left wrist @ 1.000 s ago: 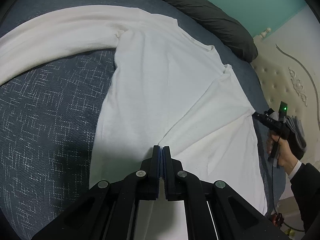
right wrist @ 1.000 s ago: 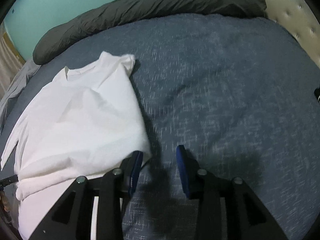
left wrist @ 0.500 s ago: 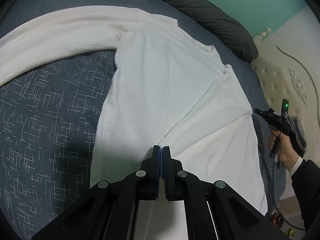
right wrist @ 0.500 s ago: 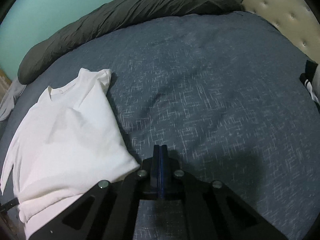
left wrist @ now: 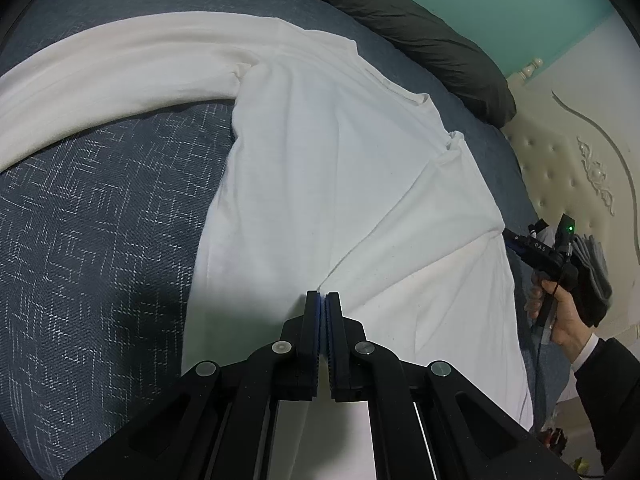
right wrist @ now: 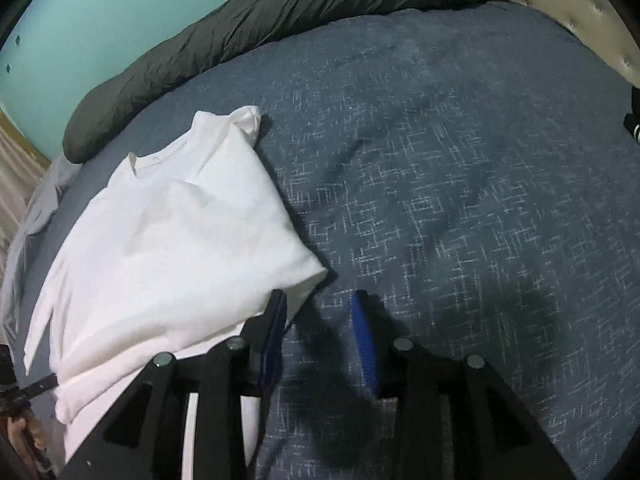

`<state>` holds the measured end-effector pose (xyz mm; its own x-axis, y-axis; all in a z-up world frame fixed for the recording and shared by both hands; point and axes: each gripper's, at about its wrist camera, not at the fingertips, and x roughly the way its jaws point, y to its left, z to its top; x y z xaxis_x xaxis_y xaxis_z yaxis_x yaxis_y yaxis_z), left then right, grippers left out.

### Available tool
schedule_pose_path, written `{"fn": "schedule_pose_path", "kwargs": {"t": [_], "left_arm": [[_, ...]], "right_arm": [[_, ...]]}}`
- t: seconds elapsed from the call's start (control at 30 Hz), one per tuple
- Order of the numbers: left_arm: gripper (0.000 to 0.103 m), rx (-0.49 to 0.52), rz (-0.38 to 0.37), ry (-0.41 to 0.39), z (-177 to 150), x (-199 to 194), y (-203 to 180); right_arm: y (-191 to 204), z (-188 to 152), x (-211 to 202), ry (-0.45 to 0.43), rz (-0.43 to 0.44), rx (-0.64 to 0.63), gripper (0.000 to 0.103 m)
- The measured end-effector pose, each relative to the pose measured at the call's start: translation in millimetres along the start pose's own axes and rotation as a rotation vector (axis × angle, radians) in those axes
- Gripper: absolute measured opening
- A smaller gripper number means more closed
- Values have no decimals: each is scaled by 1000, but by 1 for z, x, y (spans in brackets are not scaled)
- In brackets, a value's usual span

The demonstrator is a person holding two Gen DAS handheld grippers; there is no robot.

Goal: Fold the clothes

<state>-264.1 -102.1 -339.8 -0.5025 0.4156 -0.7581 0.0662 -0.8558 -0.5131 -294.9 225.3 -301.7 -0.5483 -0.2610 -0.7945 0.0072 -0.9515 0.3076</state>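
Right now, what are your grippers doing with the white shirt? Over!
Left gripper shut, pinching the white shirt. Right gripper opening, nothing between its fingers, at the shirt's folded corner. One sleeve spread out. Blue bedspread around it bare.

The long-sleeved shirt (left wrist: pixel 320 168) was plain white. The bedspread (right wrist: pixel 460 168) was dark blue with a white crosshatch fleck pattern. At 12 o'clock, the duvet (right wrist: pixel 280 28) was dark grey; the wall (right wrist: pixel 100 16) was teal. Gripper pads (right wrist: pixel 362 336) were blue.

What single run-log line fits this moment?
task: fold clothes | left gripper: shut, over shirt | right gripper: opening, empty, beside shirt | bed
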Motion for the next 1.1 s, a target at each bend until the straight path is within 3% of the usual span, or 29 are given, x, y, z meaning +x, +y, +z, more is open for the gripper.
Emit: {"fn": "schedule_pose_path", "kwargs": {"t": [0.27,0.4,0.47,0.8,1.1], "left_arm": [[3,-5,-2,-3,0,-3,2],[3,-3,-1,-1,0,-2,2],[3,-3,-1,-1,-1,-2,2],[3,-5,-1,-4,1,-3,3],[3,2,1,1,-2,-4,2]], "right_arm": [[21,7,17,-4,15,-67,21],[19,3,17,-8,-20,-97,4],[21,1,17,-9,-45,-123,1],[19,10,-6,-100,-92,-126,0],[18,28,19,-49,-150,-99,0]]}}
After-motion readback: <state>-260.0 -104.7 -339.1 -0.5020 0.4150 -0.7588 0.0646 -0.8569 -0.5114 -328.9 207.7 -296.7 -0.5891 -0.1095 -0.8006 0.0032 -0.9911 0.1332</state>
